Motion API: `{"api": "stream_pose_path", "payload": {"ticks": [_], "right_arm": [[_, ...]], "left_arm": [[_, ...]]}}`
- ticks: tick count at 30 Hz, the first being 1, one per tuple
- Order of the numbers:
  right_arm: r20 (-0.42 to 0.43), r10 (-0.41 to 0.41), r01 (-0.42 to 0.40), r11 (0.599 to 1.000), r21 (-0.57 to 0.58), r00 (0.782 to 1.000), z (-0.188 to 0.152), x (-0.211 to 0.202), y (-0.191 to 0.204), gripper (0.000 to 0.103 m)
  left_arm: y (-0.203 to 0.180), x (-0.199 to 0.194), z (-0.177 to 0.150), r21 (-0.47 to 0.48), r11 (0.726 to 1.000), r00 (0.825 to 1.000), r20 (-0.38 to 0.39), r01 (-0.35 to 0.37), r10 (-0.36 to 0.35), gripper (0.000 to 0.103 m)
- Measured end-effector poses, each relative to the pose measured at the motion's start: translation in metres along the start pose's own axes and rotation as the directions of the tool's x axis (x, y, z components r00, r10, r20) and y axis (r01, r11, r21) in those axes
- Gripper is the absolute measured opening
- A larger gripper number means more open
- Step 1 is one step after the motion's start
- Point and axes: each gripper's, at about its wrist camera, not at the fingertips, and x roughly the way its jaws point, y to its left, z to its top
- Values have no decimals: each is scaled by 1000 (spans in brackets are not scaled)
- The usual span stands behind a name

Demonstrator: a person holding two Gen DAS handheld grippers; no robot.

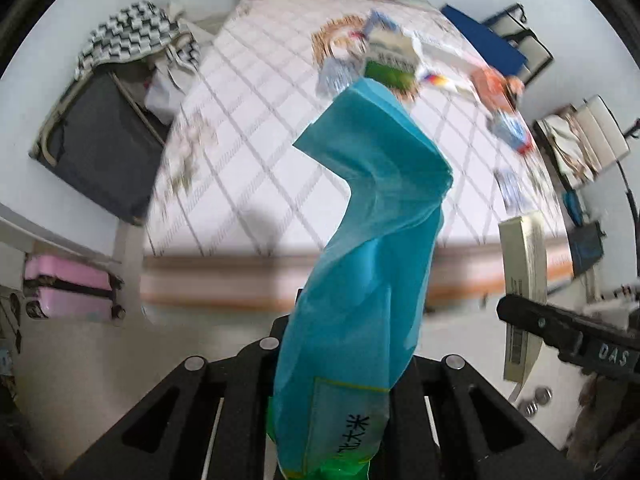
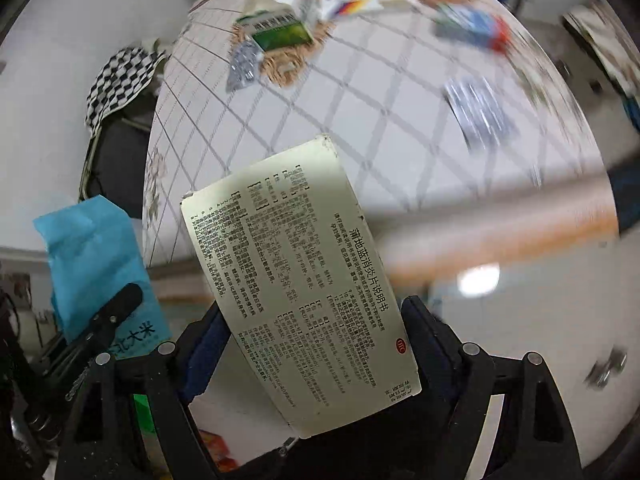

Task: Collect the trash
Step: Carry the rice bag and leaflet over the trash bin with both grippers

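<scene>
Over the bed: both tools hang above a white quilted bedspread with a grey diamond grid (image 1: pixel 256 128), the trash on it blurred.
Bed litter: a green-and-white carton (image 2: pixel 280 28) at 12 o'clock in the right wrist view, a silver blister strip (image 2: pixel 242 66) just beside it at 11 o'clock, more small packs towards 2 o'clock; all still to gather, by my reading.
Blue bag: a crumpled turquoise plastic packet with a green printed end (image 1: pixel 360 280) fills the centre of the left wrist view, standing up from the left tool (image 1: pixel 340 360), which is clenched on its lower part.
Bag handling: likely light, soft and slippery film; it folds over at the top, so a grip low on the bunched part looks safest.
Flat box: a pale cream cardboard medicine box printed with black text (image 2: pixel 300 280) sits between the wide-set fingers of the right tool (image 2: pixel 316 344), which grasps it by its edges.
Box handling: probably light and stiff but crushable; the narrow sides suit the pads.
Containers: no bin visible; whether the packet or box holds anything cannot be told.
</scene>
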Motion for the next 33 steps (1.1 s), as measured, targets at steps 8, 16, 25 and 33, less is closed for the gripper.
{"api": "stream_pose_path", "payload": {"ticks": [8,16,25,33], "right_arm": [[-115,3,14,988,152,993,-122,47,-50,85],[-237,3,59,965,255,972,-169,183,-128,85],[-282,56,33,953,301,958,-157,356,-196,85],[-337,113,-5,952,306,935,-140,466,-226,85]], "left_arm": [[-1,74,-96,-38,993,969,-216,116,-121,10],[6,250,-142,-169,975,908,-369,143,-197,12],[12,398,-151,-170,964,877,-406,203,-256,18],[41,438,-170,-272,937,870,-379,220,-315,94]]}}
